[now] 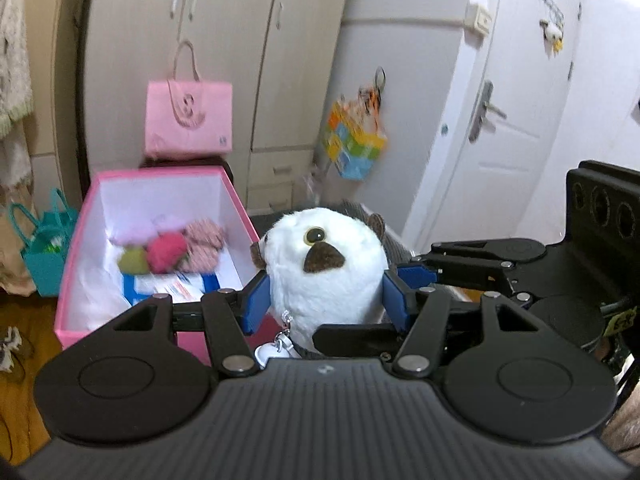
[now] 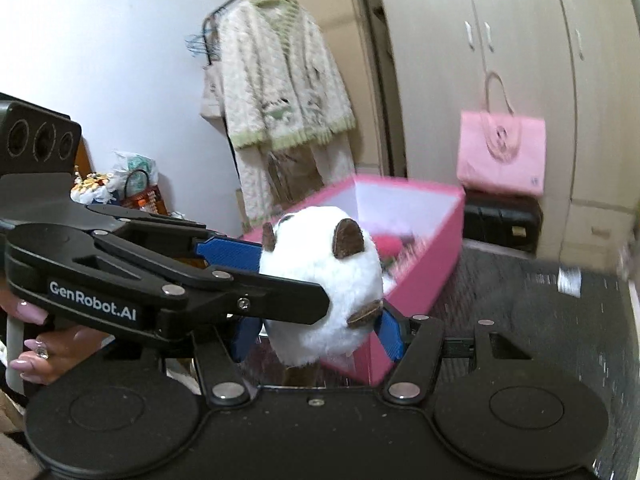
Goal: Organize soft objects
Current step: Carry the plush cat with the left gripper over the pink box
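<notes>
Left gripper [image 1: 326, 300]: blue pads pressed on both flanks of a white plush toy [image 1: 326, 268], which sits upright between them, brown nose and one dark eye facing the camera, brown ears at the sides. A small white tag and metal clip hang under the toy, just above the gripper body.

Right gripper [image 2: 316, 328]: its blue pads also clamp the same plush toy [image 2: 320, 280] from the other side; here the back of the head shows, two brown ears up, a brown patch low on the right. The left gripper's black arm crosses in from the left of this view, a hand [image 2: 48, 344] with painted nails behind it.

Just beyond the toy, ahead and left of the left gripper: an open pink box [image 1: 76, 248], white inside, holding small plush pieces in pink, red, green and a patterned one, blurred.

Farther: a pink bag [image 1: 188, 120] against beige wardrobe doors [image 1: 224, 40]. Left, a teal bag [image 1: 44, 252] on the floor. Right, a white door [image 1: 516, 100].
</notes>
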{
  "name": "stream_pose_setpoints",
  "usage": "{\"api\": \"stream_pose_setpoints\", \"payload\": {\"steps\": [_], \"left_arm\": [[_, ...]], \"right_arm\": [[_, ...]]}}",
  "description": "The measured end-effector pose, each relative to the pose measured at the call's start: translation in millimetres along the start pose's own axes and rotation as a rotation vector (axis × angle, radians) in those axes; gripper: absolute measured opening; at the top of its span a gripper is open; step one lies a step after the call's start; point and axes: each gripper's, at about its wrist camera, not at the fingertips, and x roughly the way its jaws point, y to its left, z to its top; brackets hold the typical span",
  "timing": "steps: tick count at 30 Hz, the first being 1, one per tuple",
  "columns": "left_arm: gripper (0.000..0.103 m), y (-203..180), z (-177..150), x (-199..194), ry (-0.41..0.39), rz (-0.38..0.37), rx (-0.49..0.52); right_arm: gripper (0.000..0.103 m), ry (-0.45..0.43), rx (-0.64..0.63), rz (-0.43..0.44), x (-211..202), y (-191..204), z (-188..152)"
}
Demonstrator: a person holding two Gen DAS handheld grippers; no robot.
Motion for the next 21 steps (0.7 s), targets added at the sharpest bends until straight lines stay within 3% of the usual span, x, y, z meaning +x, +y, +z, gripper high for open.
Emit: {"api": "stream_pose_setpoints", "payload": {"steps": [11, 16, 21], "left_arm": [[0.058, 42, 35, 7, -0.089, 0.052, -0.033], [0.058, 65, 45, 23, -0.149, 0.077, -0.077], [0.058, 86, 46, 53, -0.127, 0.072, -0.11]], "right_arm": [[0.066, -0.058, -0.019, 0.04, 41, -10, 45], [0.066, -0.128, -0.018, 0.067, 64, -28, 56], [0.066, -0.104, -0.024, 0.037, 92, -44, 58]]}}
